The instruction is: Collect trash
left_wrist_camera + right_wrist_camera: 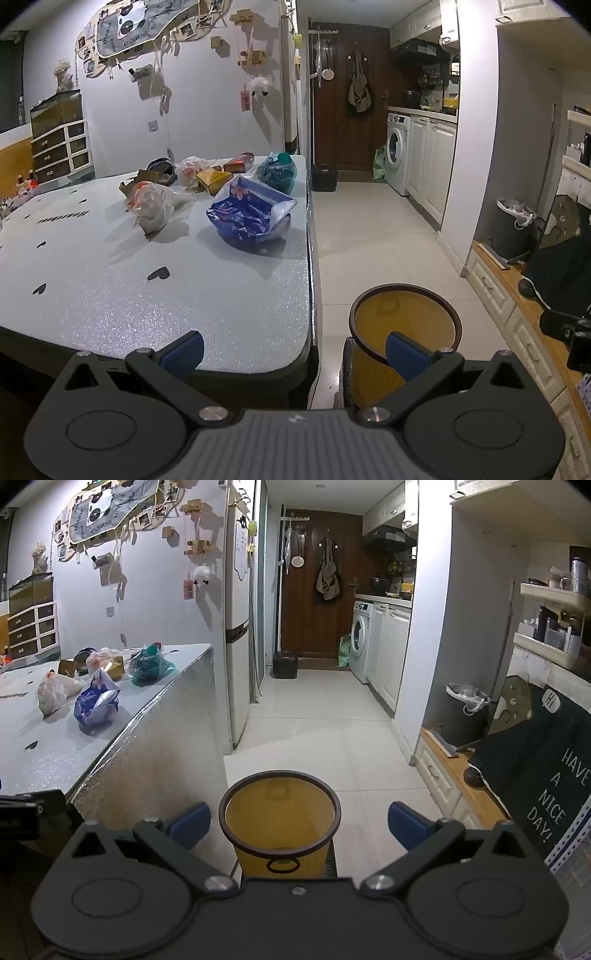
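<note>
A yellow waste bin (404, 325) with a dark rim stands on the floor beside the table; it shows in the right wrist view (279, 823) too. Trash lies on the table (166, 302): a blue wrapper (251, 212), a clear plastic bag (155, 203), a teal bag (277, 171), a yellow box (212, 179) and more behind. My left gripper (293, 356) is open and empty at the table's near corner. My right gripper (297, 823) is open and empty just above the bin.
A fridge (238, 627) stands past the table's far end. A black bin with a white liner (467, 709) stands at the right wall. A low wooden cabinet (454, 782) and a dark hanging cloth (543, 775) are at right. Tiled floor (317, 723) runs toward a washing machine (360, 638).
</note>
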A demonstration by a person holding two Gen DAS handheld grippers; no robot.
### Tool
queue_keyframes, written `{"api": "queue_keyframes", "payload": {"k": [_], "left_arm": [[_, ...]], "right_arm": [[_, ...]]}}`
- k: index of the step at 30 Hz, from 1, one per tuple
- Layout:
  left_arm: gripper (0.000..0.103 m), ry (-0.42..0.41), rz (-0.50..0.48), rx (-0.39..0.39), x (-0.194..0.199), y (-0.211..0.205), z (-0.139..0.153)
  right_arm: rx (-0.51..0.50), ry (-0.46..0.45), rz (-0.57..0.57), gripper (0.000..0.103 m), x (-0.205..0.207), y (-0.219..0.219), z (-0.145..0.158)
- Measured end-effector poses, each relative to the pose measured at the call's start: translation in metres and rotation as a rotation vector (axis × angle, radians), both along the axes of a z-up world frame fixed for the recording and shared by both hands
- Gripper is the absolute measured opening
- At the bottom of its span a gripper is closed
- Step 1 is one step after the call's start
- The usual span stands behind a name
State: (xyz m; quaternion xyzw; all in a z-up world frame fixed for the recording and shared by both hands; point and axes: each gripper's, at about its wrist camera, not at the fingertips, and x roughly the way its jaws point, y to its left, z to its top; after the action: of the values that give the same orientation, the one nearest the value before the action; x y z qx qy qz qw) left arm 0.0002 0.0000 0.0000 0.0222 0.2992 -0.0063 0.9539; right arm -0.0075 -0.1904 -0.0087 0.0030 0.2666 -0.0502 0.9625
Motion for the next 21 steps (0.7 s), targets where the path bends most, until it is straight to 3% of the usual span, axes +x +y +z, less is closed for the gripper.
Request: {"api": "queue_keyframes", "payload": {"k": [21], "left_arm": [[0.103, -0.003, -0.007, 0.006, 0.0003, 0.0007, 0.0000]], "right_arm": [[0.004, -0.003, -0.001, 0.103, -0.0031, -0.0077, 0.0020]]}}
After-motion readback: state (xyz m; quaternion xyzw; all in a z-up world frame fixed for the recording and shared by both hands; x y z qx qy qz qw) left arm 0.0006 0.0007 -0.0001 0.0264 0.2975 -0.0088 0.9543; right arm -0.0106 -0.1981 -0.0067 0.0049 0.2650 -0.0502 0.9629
